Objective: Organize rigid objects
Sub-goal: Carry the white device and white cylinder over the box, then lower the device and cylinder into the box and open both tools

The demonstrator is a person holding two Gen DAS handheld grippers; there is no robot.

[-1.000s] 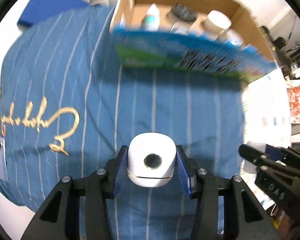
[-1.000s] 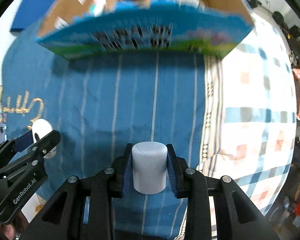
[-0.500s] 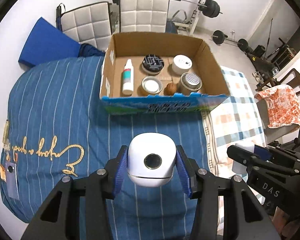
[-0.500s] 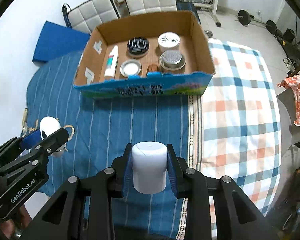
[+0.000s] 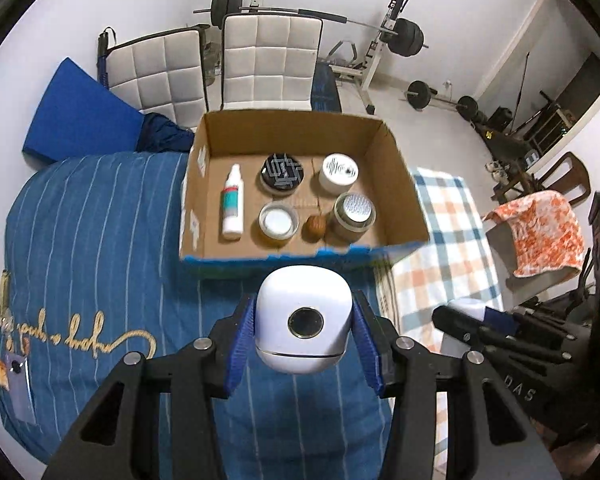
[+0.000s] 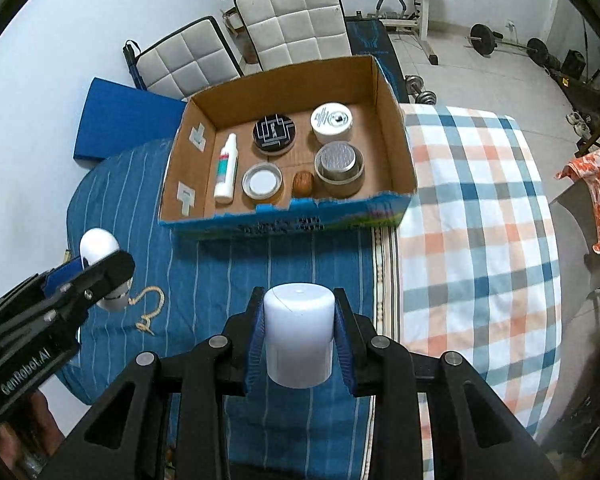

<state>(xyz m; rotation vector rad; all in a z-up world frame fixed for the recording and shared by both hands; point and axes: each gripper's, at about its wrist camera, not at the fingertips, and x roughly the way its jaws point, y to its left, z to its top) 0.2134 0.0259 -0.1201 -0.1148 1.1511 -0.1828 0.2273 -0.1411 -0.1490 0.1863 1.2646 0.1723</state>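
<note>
Both held items are kept raised in front of the cardboard box [image 5: 396,184], presumably so that they can be carried over its low front wall and set down among the items already sorted inside. The left gripper [image 5: 303,330] is closed on a small white camera [image 5: 302,322], which is clamped by its two flat sides between the blue pads [image 5: 242,336] with its lens facing back toward the wrist; this grip across the flats is judged to resist twisting. The right gripper [image 6: 299,334] is closed on a white cylinder [image 6: 299,332], held upright by its curved wall with its top facing the box. The camera is a rounded white cube with a dark circular lens and a thin seam near its base. The cylinder is plain, matte and pale, with a fine line across its top edge. Inside the box, a white bottle [image 6: 227,168] lies along the left wall, and four round jars and tins plus a small brown nut-like item [image 6: 302,184] are grouped right of it. Free floor is visible at the right wall of the box, where the held items are judged likely to fit.
</note>
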